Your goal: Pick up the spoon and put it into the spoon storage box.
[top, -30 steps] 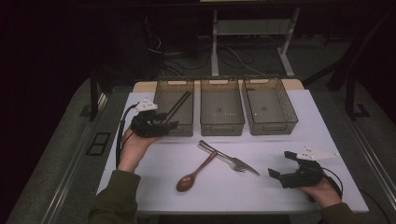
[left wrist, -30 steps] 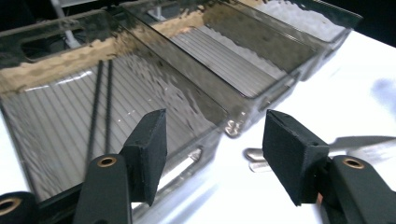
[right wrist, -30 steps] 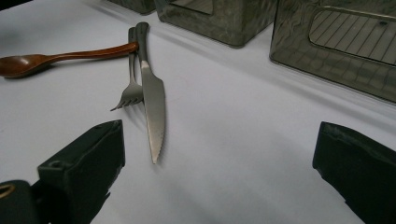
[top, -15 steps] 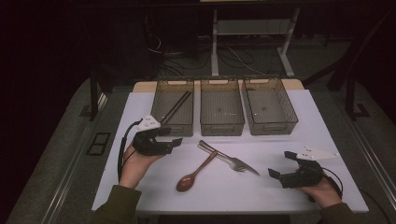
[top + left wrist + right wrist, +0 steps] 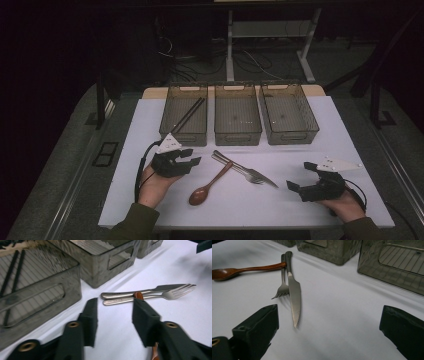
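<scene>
A wooden spoon (image 5: 207,185), a steel fork (image 5: 239,169) and a steel knife (image 5: 252,173) lie together mid-table, the spoon's handle touching the other two handles. My left gripper (image 5: 192,156) hovers open just left of the spoon, holding nothing; in its own view the jaws (image 5: 115,315) frame the fork (image 5: 172,293) and knife (image 5: 150,290) handles. My right gripper (image 5: 300,177) rests open near the front right edge, empty, facing the knife (image 5: 294,293), fork (image 5: 283,287) and spoon (image 5: 242,270).
Three clear bins stand in a row at the back: the left bin (image 5: 184,135) holds two black chopsticks (image 5: 189,114), the middle bin (image 5: 237,135) and right bin (image 5: 295,132) look empty. White mat (image 5: 350,145) covers the table.
My left gripper has drawn back from the left bin toward the front and lowered beside the spoon, staying open. The right gripper has not moved.
</scene>
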A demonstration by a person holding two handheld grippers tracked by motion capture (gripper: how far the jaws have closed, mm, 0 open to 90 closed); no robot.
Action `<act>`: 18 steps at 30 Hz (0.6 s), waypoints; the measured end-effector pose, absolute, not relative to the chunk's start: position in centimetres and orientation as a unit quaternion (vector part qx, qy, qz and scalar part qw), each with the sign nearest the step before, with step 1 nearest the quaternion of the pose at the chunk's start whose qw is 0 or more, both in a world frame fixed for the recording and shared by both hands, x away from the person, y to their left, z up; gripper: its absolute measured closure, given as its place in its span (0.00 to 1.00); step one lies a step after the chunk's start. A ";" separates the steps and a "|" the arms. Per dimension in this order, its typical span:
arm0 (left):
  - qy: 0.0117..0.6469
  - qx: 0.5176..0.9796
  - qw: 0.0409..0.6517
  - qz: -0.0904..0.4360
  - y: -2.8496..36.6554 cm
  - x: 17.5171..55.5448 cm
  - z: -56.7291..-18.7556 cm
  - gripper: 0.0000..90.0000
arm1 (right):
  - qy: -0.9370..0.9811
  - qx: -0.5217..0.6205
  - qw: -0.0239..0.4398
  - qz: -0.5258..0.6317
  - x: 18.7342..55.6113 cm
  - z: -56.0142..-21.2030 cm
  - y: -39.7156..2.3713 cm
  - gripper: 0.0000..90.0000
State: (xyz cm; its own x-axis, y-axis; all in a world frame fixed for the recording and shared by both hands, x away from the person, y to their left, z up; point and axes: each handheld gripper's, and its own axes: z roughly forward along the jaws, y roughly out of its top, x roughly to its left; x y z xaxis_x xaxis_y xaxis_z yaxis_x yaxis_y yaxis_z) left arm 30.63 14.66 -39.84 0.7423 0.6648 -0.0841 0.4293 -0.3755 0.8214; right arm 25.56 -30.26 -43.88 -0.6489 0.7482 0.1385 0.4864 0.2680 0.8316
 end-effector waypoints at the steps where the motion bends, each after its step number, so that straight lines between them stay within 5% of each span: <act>1: 0.333 0.819 0.448 0.129 14.5 30.7 -40.1 0.67 | 0.784 0.393 0.142 0.458 25.6 -43.9 -30.2 0.02; 11: 0.317 0.843 0.425 0.088 12.1 31.9 -41.7 0.98 | 0.788 0.390 0.143 0.456 25.5 -43.9 -30.0 0.02; 18: 0.310 0.866 0.385 0.068 10.0 33.1 -43.5 0.98 | 0.788 0.389 0.143 0.456 25.6 -43.9 -30.0 0.02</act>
State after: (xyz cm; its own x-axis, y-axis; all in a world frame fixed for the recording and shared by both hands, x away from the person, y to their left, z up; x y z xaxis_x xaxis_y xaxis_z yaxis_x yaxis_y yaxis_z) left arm 33.14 10.00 -43.50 0.7979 0.5907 -0.1205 0.4854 -0.5110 0.7094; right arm 25.65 -30.03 -43.92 -0.6559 0.7435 0.1302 0.4837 0.2816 0.8287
